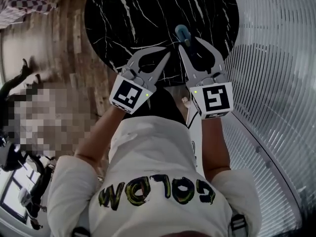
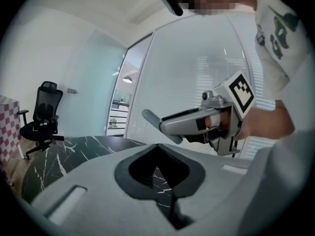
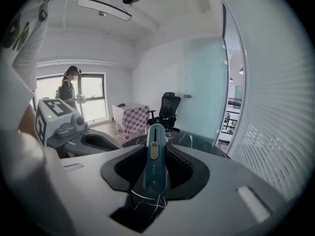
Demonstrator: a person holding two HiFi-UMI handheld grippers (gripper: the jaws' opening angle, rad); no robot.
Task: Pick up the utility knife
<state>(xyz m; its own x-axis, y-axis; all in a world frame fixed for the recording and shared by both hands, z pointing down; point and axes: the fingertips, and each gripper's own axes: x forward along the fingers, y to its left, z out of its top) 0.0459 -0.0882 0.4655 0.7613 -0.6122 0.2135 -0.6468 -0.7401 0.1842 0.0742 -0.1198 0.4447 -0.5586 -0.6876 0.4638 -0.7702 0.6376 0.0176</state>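
The slim teal-blue plastic utility knife [image 3: 155,141], fitted with a pale yellow slider, is clamped in the right tongs [image 3: 156,167]. It is gripped on both sides by the ribbed black pads [image 3: 179,166], and its rounded end is seen sticking out past the grey tips. In the head view the knife is carried in the air over the round black surface [image 1: 123,14], which is veined with white like marble, and is held clear of it. The left tongs [image 1: 166,51] are held just beside the right ones, to their left, with the tips brought together and nothing gripped; only the veined surface is seen through the opening behind the tips. Both tools are borne by a person in a white T-shirt [image 1: 158,162] printed with yellow-green letters. A wooden floor [image 1: 59,48] is shown to the left of the surface and a curved wall of pale slatted panels [image 1: 276,83] to its right. In the right gripper view a black office chair [image 3: 169,107] and a small table draped in a checked cloth [image 3: 132,118] are seen beyond the surface, and another person [image 3: 66,95] is seen standing at a window.
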